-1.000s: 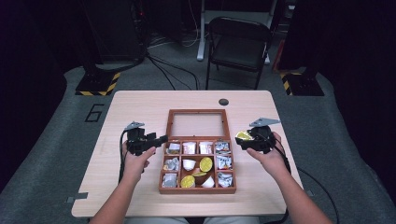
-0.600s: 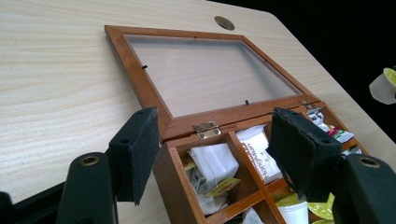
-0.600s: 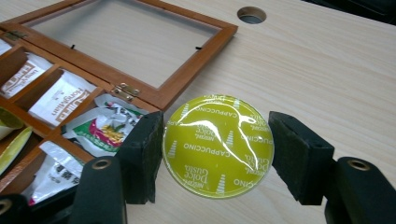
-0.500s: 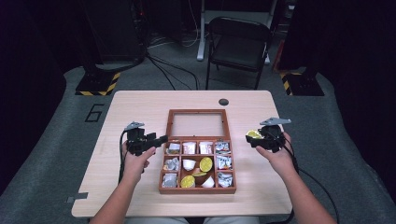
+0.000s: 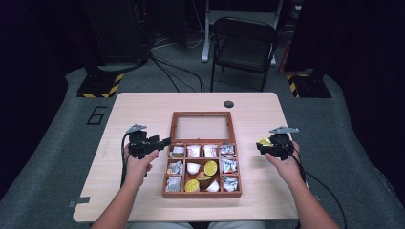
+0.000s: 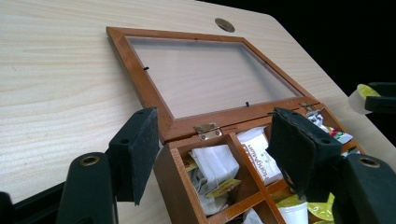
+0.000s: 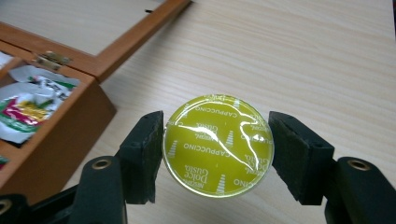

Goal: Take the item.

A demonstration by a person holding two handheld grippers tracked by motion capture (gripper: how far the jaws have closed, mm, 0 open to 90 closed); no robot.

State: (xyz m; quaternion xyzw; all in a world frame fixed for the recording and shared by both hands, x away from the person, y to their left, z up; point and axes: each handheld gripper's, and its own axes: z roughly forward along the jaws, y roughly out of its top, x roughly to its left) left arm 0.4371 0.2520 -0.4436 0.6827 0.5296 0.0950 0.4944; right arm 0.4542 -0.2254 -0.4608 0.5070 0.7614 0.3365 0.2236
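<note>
**A:** The right claw (image 7: pixel 215 149) has a yellow-green coffee capsule (image 7: pixel 217 145) pinched between its pads, foil lid facing the camera, jaws about half-way apart and pressed on the capsule's rim. It hangs over bare worktop (image 5: pixel 267 107), to the right of the wooden box (image 5: pixel 202 193) and clear of its wall.

**B:** And the left claw (image 6: pixel 212 154)?

**A:** Parked at the box's back-left corner, jaws half open, one either side of that corner; whether the pads actually press the wood, the pictures leave unclear. Looks like it's there to steady the box.

**B:** So what makes this set-down tidy?

**A:** By my reading, the capsule goes down on the open wood. Best to bring it low and level before letting go, since a round capsule dropped on its edge could roll.

**B:** Room to work?

**A:** Plenty to the right of the box, though the worktop's right edge is near the hand in the high view. The open lid (image 5: pixel 202 128) lies flat behind the compartments, so nothing stands in the way there. Safer to stay between box wall and edge.
</note>
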